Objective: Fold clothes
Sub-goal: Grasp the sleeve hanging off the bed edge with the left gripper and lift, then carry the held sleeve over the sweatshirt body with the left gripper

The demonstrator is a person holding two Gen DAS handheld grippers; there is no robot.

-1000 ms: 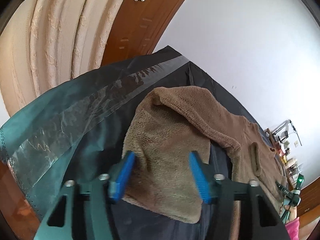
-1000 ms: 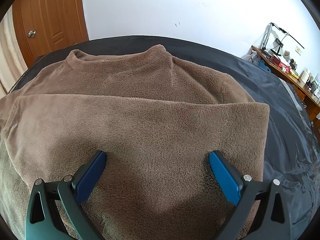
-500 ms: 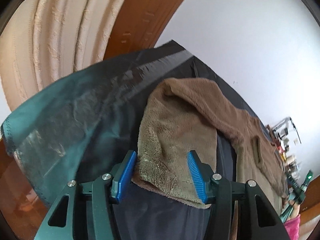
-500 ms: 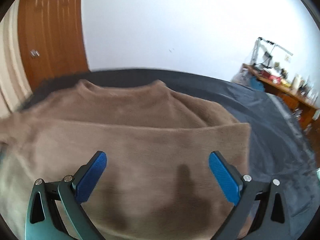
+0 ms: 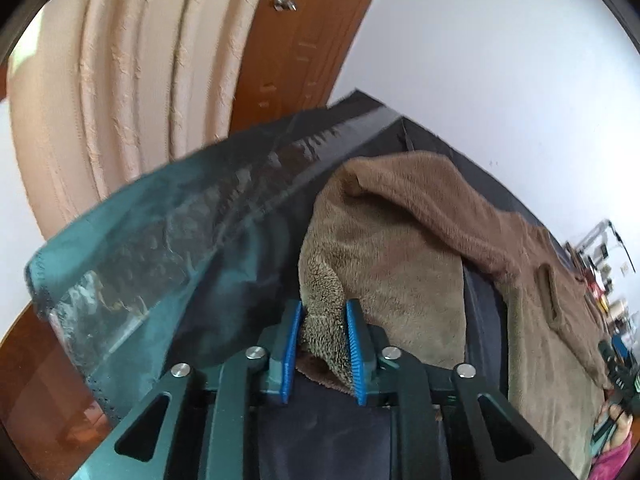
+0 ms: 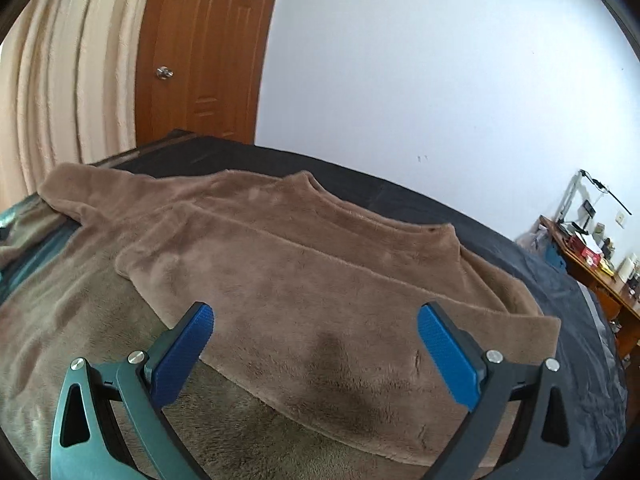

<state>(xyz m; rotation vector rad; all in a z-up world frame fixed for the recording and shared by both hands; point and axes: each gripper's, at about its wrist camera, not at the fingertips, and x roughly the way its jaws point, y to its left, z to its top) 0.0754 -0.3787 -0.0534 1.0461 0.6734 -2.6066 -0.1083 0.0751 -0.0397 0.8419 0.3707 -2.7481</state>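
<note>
— So where does the left gripper stand?

— Its jaws are closing on the cuff end of the sweater's sleeve, with the fleece bunched between the blue pads. The right gripper hangs with its jaws wide apart above the body of the brown sweater, clamped on nothing.

— And the garment itself?

— Spread on the dark bed cover, neckline toward the wall, one sleeve already laid across the chest. The left sleeve trails toward the bed's edge by the curtain.

— What could spoil the fold?

— I'd judge the pinch to be shallow: only a lump of thick pile sits between the pads, so it may slide out once the sleeve is lifted. Pulling hard could also drag the whole sweater sideways and undo the sleeve lying across it, since nothing pins the body down.

— Anything else?

— The glossy cover looks slippery; the fleece could skate on it, or the cover itself wrinkle up beneath.
</note>
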